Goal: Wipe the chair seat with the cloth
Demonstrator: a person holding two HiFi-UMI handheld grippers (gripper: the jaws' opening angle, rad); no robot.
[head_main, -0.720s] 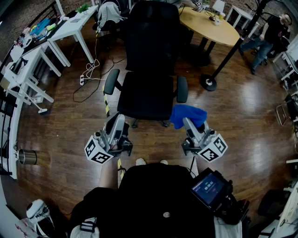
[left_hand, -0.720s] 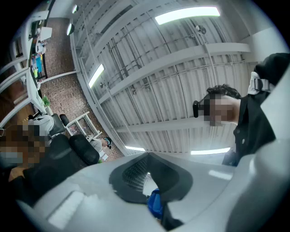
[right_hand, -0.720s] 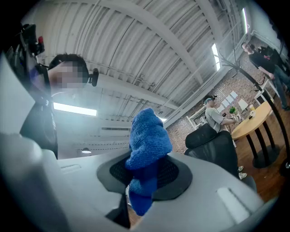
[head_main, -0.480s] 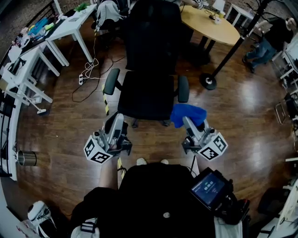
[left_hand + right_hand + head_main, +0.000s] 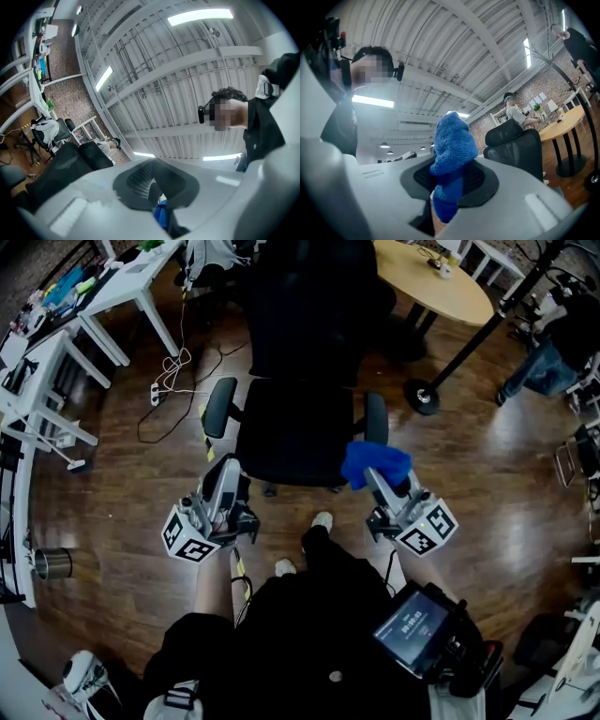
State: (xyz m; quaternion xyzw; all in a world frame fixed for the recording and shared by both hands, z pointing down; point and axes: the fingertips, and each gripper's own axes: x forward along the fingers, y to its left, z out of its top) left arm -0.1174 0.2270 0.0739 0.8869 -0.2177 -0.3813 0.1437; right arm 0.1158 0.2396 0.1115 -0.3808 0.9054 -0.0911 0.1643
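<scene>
One cloth (image 5: 377, 461) pinched tight in right gripper (image 5: 372, 476), left gripper (image 5: 228, 472) closed & empty; I'd press it flat on seat (image 5: 286, 432), wipe w/ overlapping strokes.

Clothing — black top (image 5: 309, 634), pale shoes (image 5: 322, 520); left gripper (image 5: 226, 472) and right gripper (image 5: 374, 480) — grey bodies, each bearing a white cube (image 5: 187, 538) with black square markers.

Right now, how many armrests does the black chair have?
2. One dark padded armrest is at the left edge of the black office chair seat; the other at its right edge, near the blue fluffy cloth.
</scene>
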